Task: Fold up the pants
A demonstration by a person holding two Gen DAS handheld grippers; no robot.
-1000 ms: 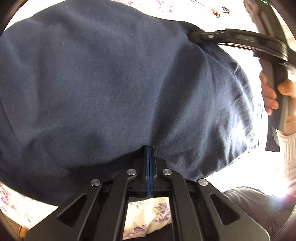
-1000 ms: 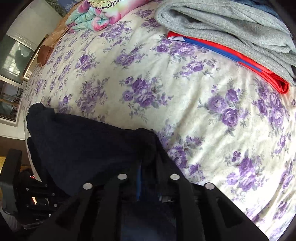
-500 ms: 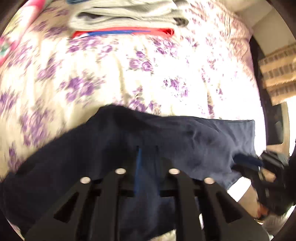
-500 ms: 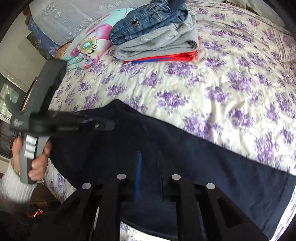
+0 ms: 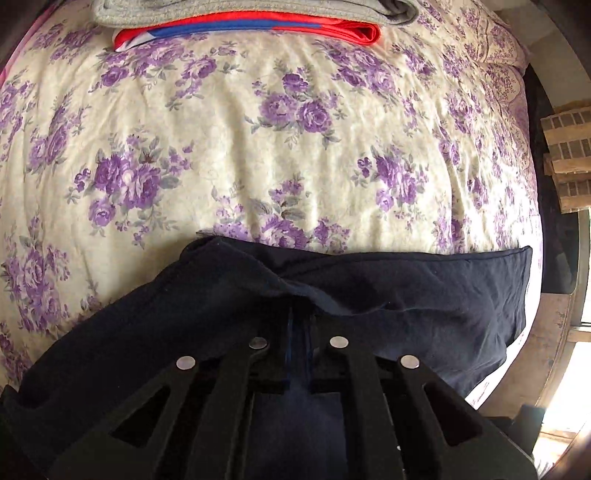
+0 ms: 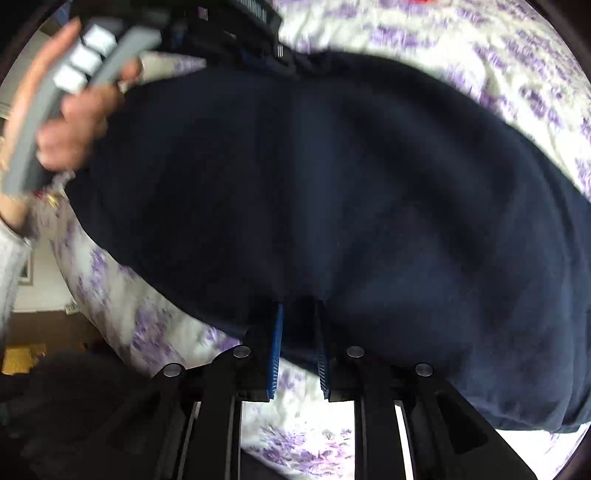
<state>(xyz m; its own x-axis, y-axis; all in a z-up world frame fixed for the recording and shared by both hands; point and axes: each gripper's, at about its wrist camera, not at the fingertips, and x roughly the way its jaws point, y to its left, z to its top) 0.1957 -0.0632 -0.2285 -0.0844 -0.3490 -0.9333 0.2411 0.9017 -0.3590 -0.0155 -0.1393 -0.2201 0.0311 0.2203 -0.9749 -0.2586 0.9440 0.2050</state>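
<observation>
**Both jaws on the navy pants at the bed's edge**

My left gripper (image 5: 300,321) was clenched, its jaws pinching a raised ridge of the dark navy soft cotton pants (image 5: 406,295), which lay spread across the near edge of the cream bedspread with purple roses (image 5: 295,147). My right gripper (image 6: 299,332) had just eased a touch wider after closing, its blue pads (image 6: 275,347) still grasping the hem of the same pants. Across the cloth, my left hand (image 6: 74,122) gripped its grey handle. Beyond, a red folded garment (image 5: 332,29) sat under a grey folded sweater (image 5: 240,9).
</observation>
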